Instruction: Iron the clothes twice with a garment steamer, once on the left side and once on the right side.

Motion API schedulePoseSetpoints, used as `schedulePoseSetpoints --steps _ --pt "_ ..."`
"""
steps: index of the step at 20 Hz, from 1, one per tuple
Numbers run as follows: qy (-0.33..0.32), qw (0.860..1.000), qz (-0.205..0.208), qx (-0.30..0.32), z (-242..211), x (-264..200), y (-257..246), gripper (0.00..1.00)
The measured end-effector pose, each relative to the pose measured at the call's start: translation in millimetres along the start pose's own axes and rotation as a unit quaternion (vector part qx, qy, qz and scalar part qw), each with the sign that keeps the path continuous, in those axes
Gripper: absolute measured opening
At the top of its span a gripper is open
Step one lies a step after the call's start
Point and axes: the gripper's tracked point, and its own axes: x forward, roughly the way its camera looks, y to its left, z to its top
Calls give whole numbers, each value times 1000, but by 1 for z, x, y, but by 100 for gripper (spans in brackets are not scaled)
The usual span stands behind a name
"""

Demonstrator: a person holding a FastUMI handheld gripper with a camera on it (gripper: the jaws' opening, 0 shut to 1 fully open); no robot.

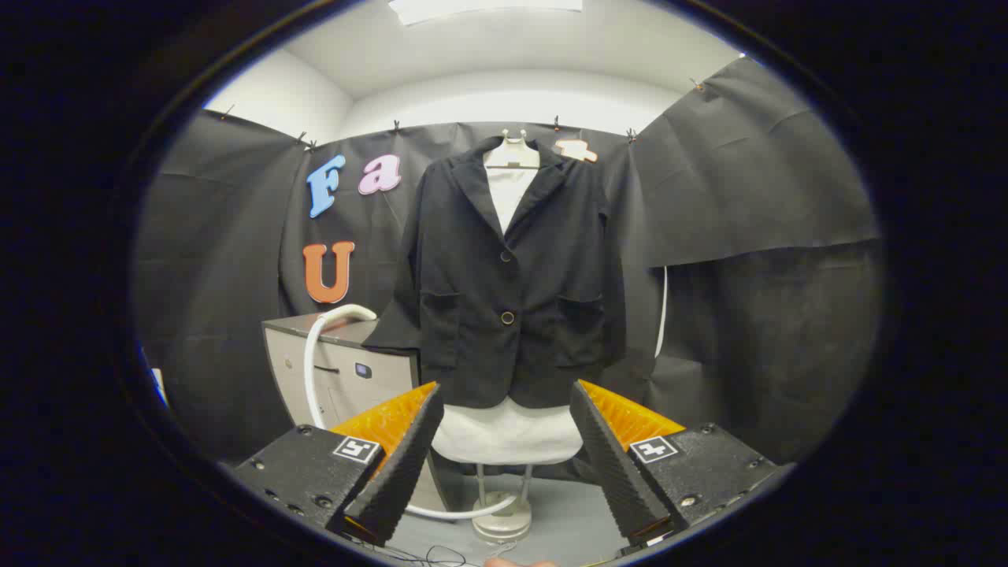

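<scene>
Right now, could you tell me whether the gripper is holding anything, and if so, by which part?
Nothing is held. The gripper is open, its fingers spread with an empty gap between them; the jacket hangs beyond them.

You're looking at a black jacket (512, 283) with dark buttons rimmed in a paler ring, worn over a white shirt (508, 431) on a white hanger (513, 153). Left of the jacket stands a pale grey cabinet (342, 370) with a dark top, and a white hose (323, 346) loops across it. Below the jacket, the stand's base (504, 520) is silvery grey.
</scene>
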Motion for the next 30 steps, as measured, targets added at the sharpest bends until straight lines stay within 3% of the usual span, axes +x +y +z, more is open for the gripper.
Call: schedulePoseSetpoints --steps 20,25,30 --pt "-7 1000 0 -15 8 -6 9 100" --pt "-9 1000 11 -22 22 12 49 100" --pt "11 999 43 -2 37 53 118 100"
